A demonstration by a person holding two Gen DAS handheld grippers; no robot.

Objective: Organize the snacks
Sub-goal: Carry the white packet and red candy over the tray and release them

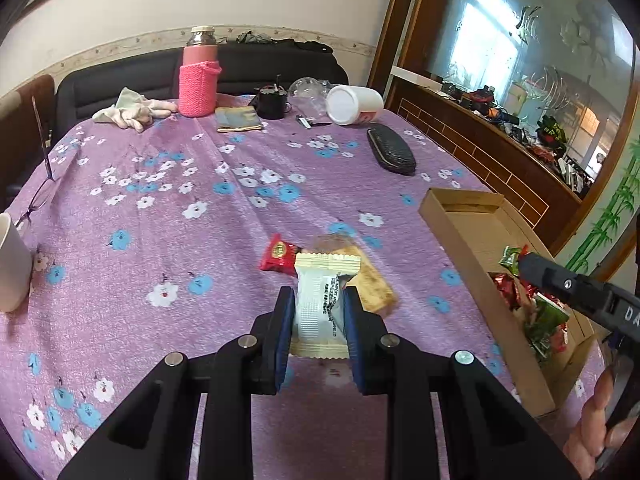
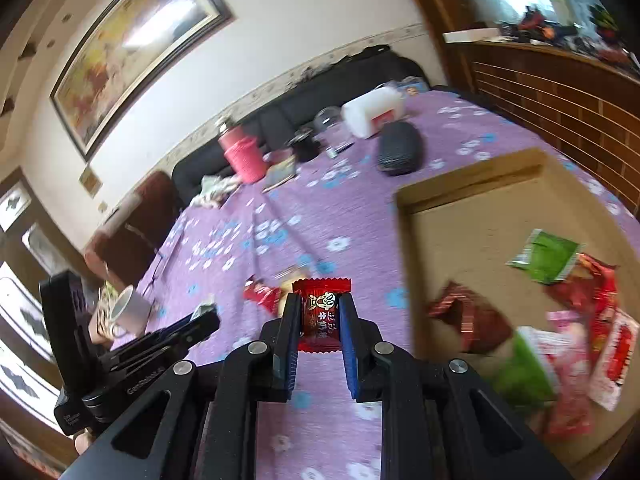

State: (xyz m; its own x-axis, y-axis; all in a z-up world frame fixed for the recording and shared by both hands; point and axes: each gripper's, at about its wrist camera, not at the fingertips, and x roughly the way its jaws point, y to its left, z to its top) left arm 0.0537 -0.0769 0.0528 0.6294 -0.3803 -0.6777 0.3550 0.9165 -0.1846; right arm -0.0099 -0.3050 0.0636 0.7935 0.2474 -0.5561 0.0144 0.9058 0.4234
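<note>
the left gripper pinched a white snack packet above the purple tablecloth, while the right gripper clamped a red candy, both apparently bound for the cardboard box at the table's right edge, already holding wrapped snacks.
</note>
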